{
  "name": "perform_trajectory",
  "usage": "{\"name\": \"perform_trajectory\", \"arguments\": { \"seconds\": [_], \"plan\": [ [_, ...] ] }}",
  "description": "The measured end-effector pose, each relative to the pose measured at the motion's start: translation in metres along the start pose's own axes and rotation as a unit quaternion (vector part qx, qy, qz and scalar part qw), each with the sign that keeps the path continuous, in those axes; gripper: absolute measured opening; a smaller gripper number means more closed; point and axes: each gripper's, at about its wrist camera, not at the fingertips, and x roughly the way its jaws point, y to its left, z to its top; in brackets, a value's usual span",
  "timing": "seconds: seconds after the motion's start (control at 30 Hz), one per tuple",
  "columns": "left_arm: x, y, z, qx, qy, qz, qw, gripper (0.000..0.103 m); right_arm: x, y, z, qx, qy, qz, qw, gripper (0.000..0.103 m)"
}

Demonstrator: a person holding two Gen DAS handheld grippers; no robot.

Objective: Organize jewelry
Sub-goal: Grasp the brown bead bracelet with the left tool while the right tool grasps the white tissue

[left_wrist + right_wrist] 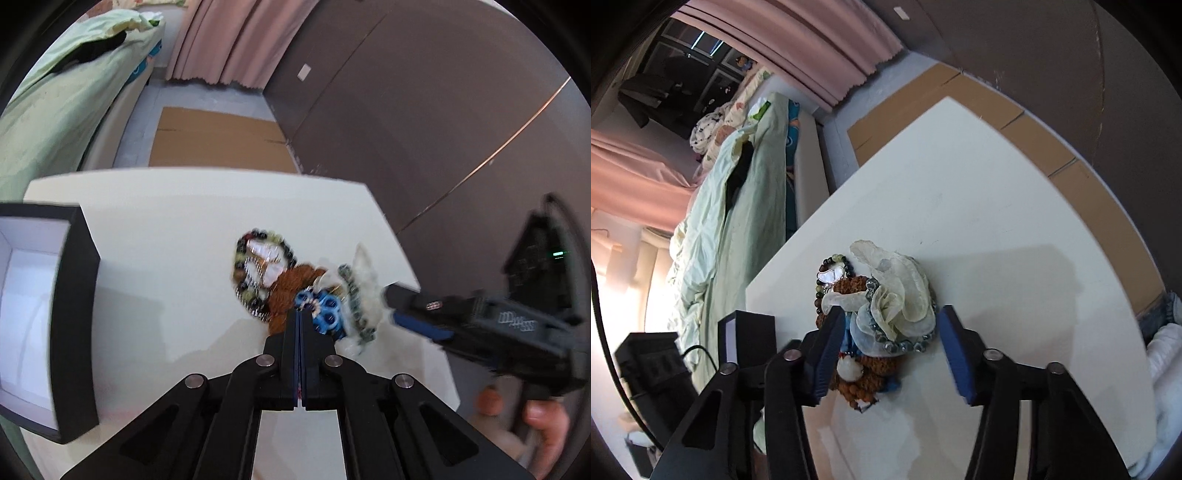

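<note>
Lying in a tangled heap on the white tabletop (997, 229), the jewelry pile (882, 314) was seen: a dark beaded bracelet (258, 273), brown rough beads (864, 384), blue pieces (327, 312) and a pale translucent flower piece (905, 295). The left hand-held gripper (299, 317) was held with its fingers pressed together, its tips at the near edge of the pile. The right hand-held gripper (886, 354) was spread wide, its blue pads (955, 354) set either side of the heap. An open black box (48, 317) was placed to the left.

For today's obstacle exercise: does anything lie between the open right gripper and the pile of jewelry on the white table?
Nothing visible does. The right gripper is open, its blue-padded fingers straddling the translucent cream petal piece atop the tangled jewelry pile on the white table.
</note>
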Motion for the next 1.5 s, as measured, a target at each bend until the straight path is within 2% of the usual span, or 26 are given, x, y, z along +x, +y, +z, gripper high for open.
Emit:
{"name": "perform_trajectory", "arguments": {
  "seconds": [0.1, 0.13, 0.2, 0.27, 0.37, 0.5, 0.73, 0.77, 0.83, 0.87, 0.9, 0.97, 1.07, 1.13, 1.2, 1.23, 1.3, 1.37, 1.47, 1.5],
  "plan": [
    [-0.010, 0.003, 0.005, -0.004, -0.009, -0.009, 0.9999, 0.000, 0.011, -0.001, 0.001, 0.005, 0.009, -0.001, 1.000, 0.049],
    [-0.008, 0.003, 0.007, -0.002, -0.006, -0.009, 0.9999, 0.000, 0.013, 0.000, 0.002, 0.005, 0.011, -0.003, 1.000, 0.049],
    [-0.002, 0.003, 0.008, -0.001, 0.014, 0.002, 0.9999, 0.000, 0.017, 0.001, 0.002, 0.005, 0.012, -0.003, 1.000, 0.042],
    [0.003, 0.006, 0.009, -0.009, 0.025, 0.000, 0.9996, 0.000, 0.022, 0.001, 0.002, 0.005, 0.018, 0.003, 1.000, 0.009],
    [0.009, 0.003, 0.008, -0.005, 0.046, 0.002, 0.9989, 0.000, 0.020, 0.000, 0.003, 0.017, 0.012, 0.016, 1.000, 0.003],
    [0.017, 0.002, 0.006, -0.005, 0.057, -0.003, 0.9984, 0.001, -0.005, 0.001, 0.003, 0.024, -0.027, 0.033, 0.999, 0.003],
    [0.020, 0.003, 0.001, -0.010, 0.064, -0.003, 0.9979, 0.003, -0.034, 0.005, -0.001, 0.021, -0.054, 0.051, 0.997, 0.003],
    [0.020, 0.004, 0.001, -0.009, 0.065, -0.004, 0.9978, 0.007, -0.037, 0.005, -0.001, 0.021, -0.057, 0.053, 0.997, 0.003],
    [0.019, 0.002, 0.001, -0.010, 0.068, -0.010, 0.9976, 0.036, -0.039, 0.004, 0.000, 0.024, -0.058, 0.059, 0.996, 0.003],
    [0.018, 0.001, 0.000, -0.010, 0.068, -0.013, 0.9976, 0.081, -0.040, 0.004, 0.001, 0.023, -0.057, 0.060, 0.996, 0.003],
    [0.015, 0.001, -0.001, -0.013, 0.064, -0.020, 0.9976, 0.101, -0.040, 0.004, 0.002, 0.022, -0.057, 0.060, 0.996, 0.003],
    [0.012, 0.000, -0.001, -0.017, 0.057, -0.028, 0.9978, 0.102, -0.042, 0.004, 0.002, 0.022, -0.058, 0.061, 0.996, 0.003],
    [0.011, 0.003, -0.001, -0.025, 0.050, -0.018, 0.9983, 0.102, -0.046, 0.000, 0.002, 0.026, -0.061, 0.068, 0.995, 0.003],
    [0.015, 0.006, -0.002, -0.031, 0.052, -0.003, 0.9982, 0.097, -0.052, -0.005, 0.002, 0.034, -0.068, 0.073, 0.994, 0.003],
    [0.019, 0.007, -0.004, -0.036, 0.060, -0.007, 0.9975, 0.076, -0.057, -0.010, 0.001, 0.038, -0.074, 0.071, 0.994, 0.003],
    [0.020, 0.006, -0.004, -0.035, 0.064, -0.008, 0.9973, 0.071, -0.059, -0.013, 0.001, 0.043, -0.077, 0.071, 0.994, 0.003],
    [0.024, 0.006, -0.007, -0.035, 0.071, -0.007, 0.9969, 0.050, -0.066, -0.021, 0.001, 0.050, -0.084, 0.074, 0.992, 0.003],
    [0.028, 0.007, -0.009, -0.038, 0.078, -0.001, 0.9962, 0.039, -0.072, -0.025, 0.001, 0.056, -0.092, 0.076, 0.991, 0.003],
    [0.036, 0.009, -0.013, -0.046, 0.089, -0.004, 0.9950, 0.038, -0.077, -0.028, 0.000, 0.060, -0.099, 0.082, 0.990, 0.003],
    [0.035, 0.009, -0.014, -0.047, 0.080, -0.004, 0.9957, 0.038, -0.078, -0.028, 0.000, 0.060, -0.101, 0.082, 0.990, 0.003]
  ]
}}
